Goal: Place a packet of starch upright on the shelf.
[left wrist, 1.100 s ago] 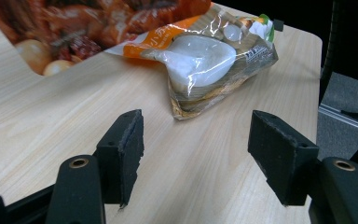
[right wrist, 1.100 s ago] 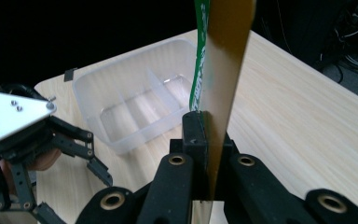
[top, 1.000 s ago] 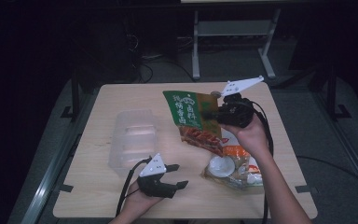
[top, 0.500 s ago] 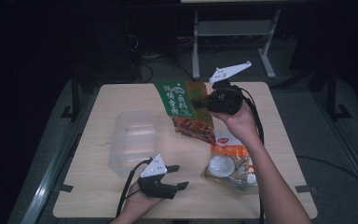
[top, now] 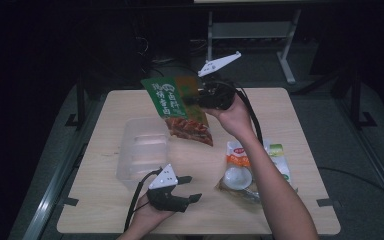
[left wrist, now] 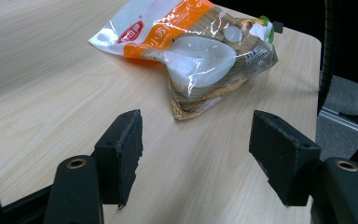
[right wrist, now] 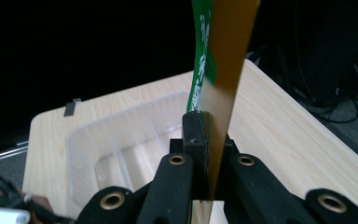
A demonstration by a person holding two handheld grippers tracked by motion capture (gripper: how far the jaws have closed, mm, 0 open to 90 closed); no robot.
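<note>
My right gripper [top: 192, 100] pinched the green-and-red foil snack bag [top: 177, 107] above the clear plastic tray [top: 142, 150]; my left gripper [top: 187, 189] rested, jaws spread.

A dim lab or studio is suggested: a bare wooden table [top: 290, 115] is set on a grey floor [top: 330, 95], with black cables [top: 147, 47] at eleven o'clock and a metal stand [top: 280, 45] at one o'clock.
</note>
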